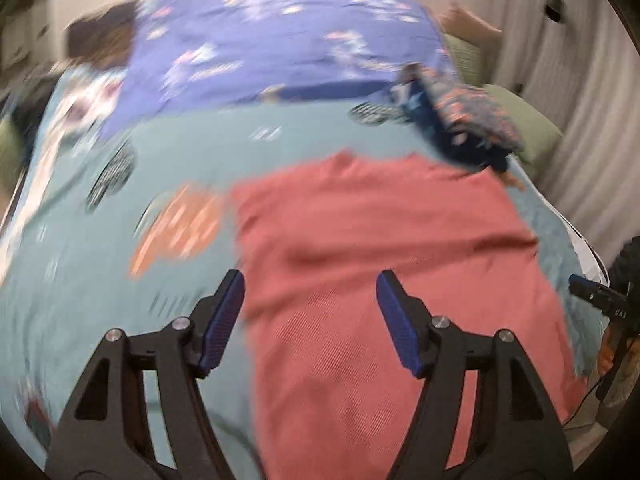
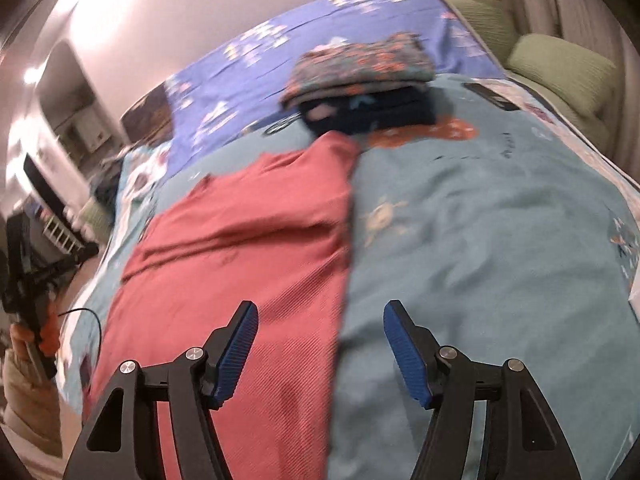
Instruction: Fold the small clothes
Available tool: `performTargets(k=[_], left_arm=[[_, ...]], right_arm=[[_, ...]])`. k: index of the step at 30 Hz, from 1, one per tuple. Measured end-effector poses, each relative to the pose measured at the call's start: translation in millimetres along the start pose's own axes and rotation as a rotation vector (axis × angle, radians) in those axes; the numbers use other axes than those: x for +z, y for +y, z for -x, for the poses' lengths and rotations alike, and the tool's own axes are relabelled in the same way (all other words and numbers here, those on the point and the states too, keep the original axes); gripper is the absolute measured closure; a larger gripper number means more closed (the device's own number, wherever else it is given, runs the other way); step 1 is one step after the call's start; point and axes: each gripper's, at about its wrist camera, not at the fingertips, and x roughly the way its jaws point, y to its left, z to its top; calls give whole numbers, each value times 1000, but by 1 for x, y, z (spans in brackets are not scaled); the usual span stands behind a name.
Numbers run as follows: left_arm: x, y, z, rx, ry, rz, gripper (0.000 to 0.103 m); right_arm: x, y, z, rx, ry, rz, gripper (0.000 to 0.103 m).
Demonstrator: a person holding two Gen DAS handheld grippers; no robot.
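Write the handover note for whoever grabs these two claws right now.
Left claw: open, empty, above the red garment.
Right claw: open, empty, over the garment's right edge.
Red garment lies flat on the teal bedspread, apparently folded lengthwise.
Done: a stack of folded clothes sits at the far end.
Left: finish folding the red one and add it to the stack.

Red garment [image 1: 380,248]: matt ribbed knit cloth. Bedspread [image 2: 480,240]: soft matt printed cotton.
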Motion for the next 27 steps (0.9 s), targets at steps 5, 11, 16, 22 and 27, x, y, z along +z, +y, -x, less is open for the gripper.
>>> performTargets(k=[5, 11, 16, 22, 27], left_arm=[[-69, 28, 25, -30, 58, 85, 34], [-113, 10, 51, -103, 70, 5, 34], [-138, -4, 65, -113, 71, -63, 34], [-169, -10, 76, -107, 70, -80, 34], [-181, -6, 81, -109, 60, -50, 51]], right_arm=[[-28, 11, 12, 44, 38, -7, 36], [-60, 11, 45, 80, 43, -3, 36], [-86, 16, 72, 108, 28, 41, 36], [-120, 27, 82, 112, 67, 122, 37], [-131, 26, 78, 128, 82, 107, 49]])
